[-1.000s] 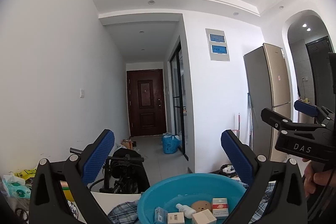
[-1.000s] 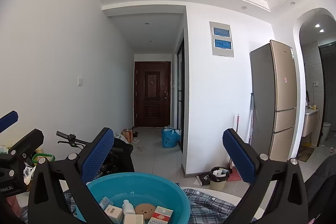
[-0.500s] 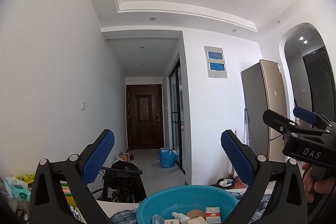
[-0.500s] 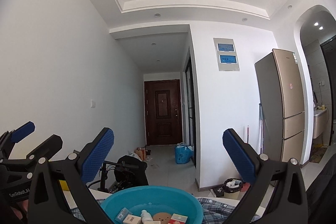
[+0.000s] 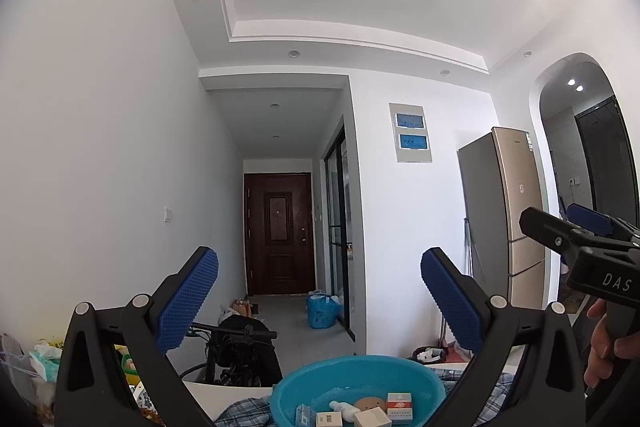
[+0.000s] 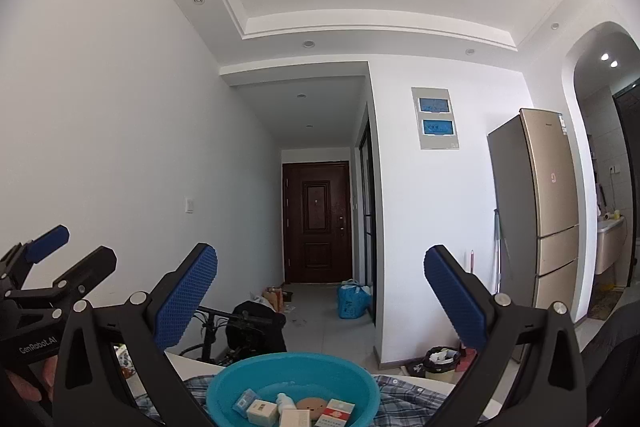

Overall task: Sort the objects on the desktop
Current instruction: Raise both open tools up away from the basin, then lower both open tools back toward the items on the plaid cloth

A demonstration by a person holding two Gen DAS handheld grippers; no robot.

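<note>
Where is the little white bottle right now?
In both wrist views, the white bottle lies inside the blue basin at the bottom centre, beside the round brown disc and the small boxes.

Both wrist cameras tilt up over the near blue basin (image 5: 356, 383) (image 6: 292, 377), sharing the far hallway door (image 5: 279, 233) (image 6: 316, 223).

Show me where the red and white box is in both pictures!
Left wrist view: the red and white box is at the bottom, right of centre, inside the blue basin.
Right wrist view: the box is bottom centre, inside the basin.
Shared landmark: the dark door.
</note>
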